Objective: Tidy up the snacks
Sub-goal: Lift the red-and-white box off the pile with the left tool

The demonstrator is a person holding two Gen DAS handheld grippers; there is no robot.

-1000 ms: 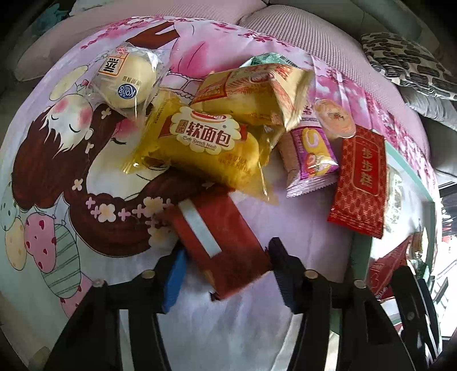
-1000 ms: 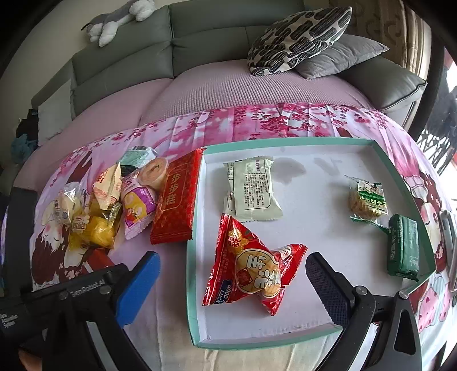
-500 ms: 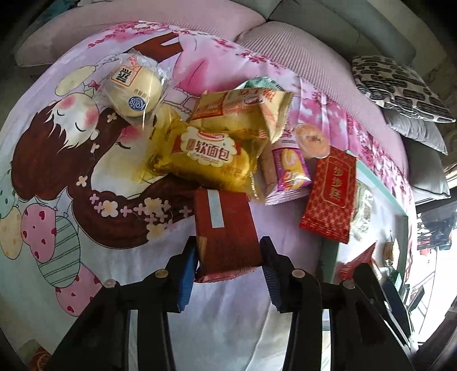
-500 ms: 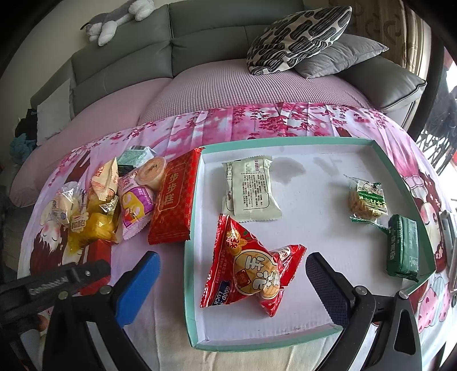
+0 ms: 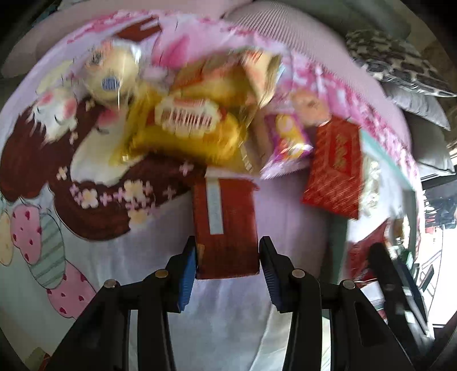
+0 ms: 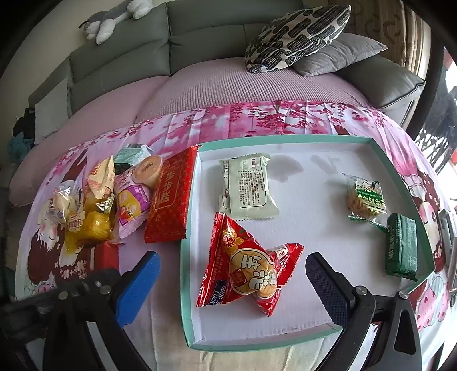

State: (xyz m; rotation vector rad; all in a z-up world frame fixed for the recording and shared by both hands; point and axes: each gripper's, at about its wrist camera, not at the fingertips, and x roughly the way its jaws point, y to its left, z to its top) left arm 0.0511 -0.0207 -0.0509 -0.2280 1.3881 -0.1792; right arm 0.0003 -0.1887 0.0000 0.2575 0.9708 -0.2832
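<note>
- A pink cartoon-printed cloth (image 6: 257, 120) covers the surface; whether a desk or a bed lies under it I cannot tell. Far behind it stand a grey-green sofa (image 6: 120, 60) with a grey-and-white plush toy (image 6: 114, 17) at far left and a black-and-white patterned cushion (image 6: 297, 34) at far right.
- At left the left gripper (image 5: 228, 262) has just clenched its jaws on a dark red flat snack packet with a pale stripe (image 5: 225, 225), which lay loose and askew between wide jaws a second ago; it now sits straight, near the yellow soft-bread bag (image 5: 185, 134) in the snack pile.
- The left wrist view has gone blurred since the earlier frame; the right wrist view is unchanged.
- At right the right gripper (image 6: 231, 279) hangs with its jaws released, wide apart, above a red triangular snack bag (image 6: 245, 265) in the white tray with a teal rim (image 6: 182, 256).
- Only the right wrist view shows the tray's inside: a pale green packet (image 6: 251, 185), a small green-labelled biscuit packet (image 6: 365, 197), a dark green packet (image 6: 400, 245).
</note>
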